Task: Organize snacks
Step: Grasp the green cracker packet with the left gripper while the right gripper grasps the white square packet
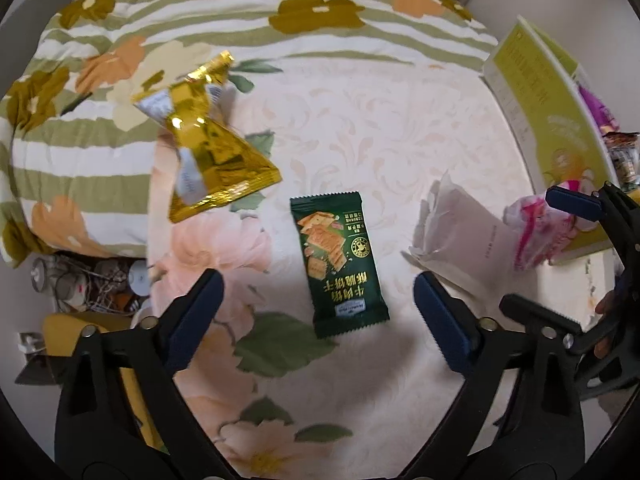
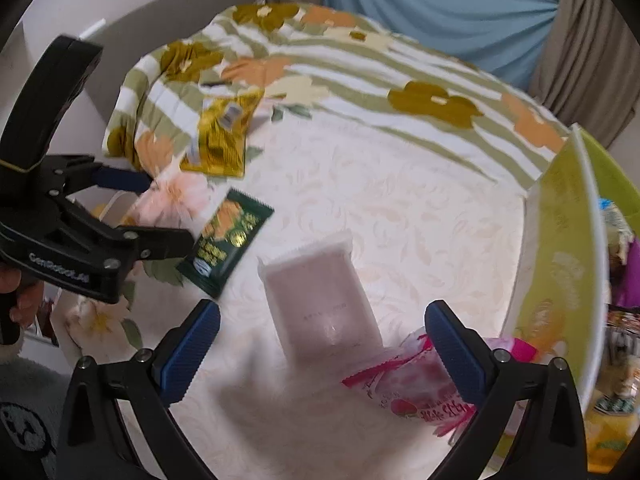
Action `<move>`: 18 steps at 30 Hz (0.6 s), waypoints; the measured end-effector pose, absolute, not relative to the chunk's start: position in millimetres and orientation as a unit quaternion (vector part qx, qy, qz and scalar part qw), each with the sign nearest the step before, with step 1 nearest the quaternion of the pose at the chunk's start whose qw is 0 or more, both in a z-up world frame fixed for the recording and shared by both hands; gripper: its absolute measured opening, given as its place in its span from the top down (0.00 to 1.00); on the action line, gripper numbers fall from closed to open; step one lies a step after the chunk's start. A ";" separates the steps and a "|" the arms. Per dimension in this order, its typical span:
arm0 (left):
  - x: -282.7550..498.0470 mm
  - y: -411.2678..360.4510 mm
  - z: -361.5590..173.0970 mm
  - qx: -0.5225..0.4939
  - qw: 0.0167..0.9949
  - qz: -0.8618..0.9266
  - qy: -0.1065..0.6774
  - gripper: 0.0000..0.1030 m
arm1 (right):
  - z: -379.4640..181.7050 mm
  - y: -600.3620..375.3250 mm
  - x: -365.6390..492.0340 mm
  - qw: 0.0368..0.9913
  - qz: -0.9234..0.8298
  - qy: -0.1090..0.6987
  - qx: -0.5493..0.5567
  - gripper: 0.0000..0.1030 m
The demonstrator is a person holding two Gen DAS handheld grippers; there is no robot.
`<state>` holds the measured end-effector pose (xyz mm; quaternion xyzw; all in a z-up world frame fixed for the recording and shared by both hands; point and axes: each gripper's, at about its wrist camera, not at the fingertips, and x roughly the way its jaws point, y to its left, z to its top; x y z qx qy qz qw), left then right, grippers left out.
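- We see soft, even indoor light in both views, bright on the pale bedsheet (image 1: 400,128), which washes out towards white in the right wrist view.
- We find glare on the gold foil packet (image 1: 212,148), with hot specular spots on its creases.
- Shadows are faint and diffuse; a soft grey one lies below the white pouch (image 2: 320,292).
- Strong fisheye bending curves the striped quilt (image 1: 160,20) and the green box (image 2: 560,248), with black vignette in every corner.
- Motion blur smears the gold packet, the pouch and the pink wrapper (image 2: 412,384); the dark green packet (image 1: 336,260) stays sharp enough in the left view for its print to show.
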<state>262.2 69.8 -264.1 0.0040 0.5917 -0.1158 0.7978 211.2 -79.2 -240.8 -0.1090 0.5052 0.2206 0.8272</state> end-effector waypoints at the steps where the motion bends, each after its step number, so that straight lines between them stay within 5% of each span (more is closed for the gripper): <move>1: 263.7 65.8 -269.3 0.004 0.795 -0.116 0.595 0.12 | -244.7 -78.4 211.7 0.824 0.222 0.508 -0.112 0.02; 18: 276.7 29.2 -306.8 0.052 0.772 -0.067 0.630 0.38 | -282.8 -72.6 232.7 0.777 0.288 0.538 -0.153 0.21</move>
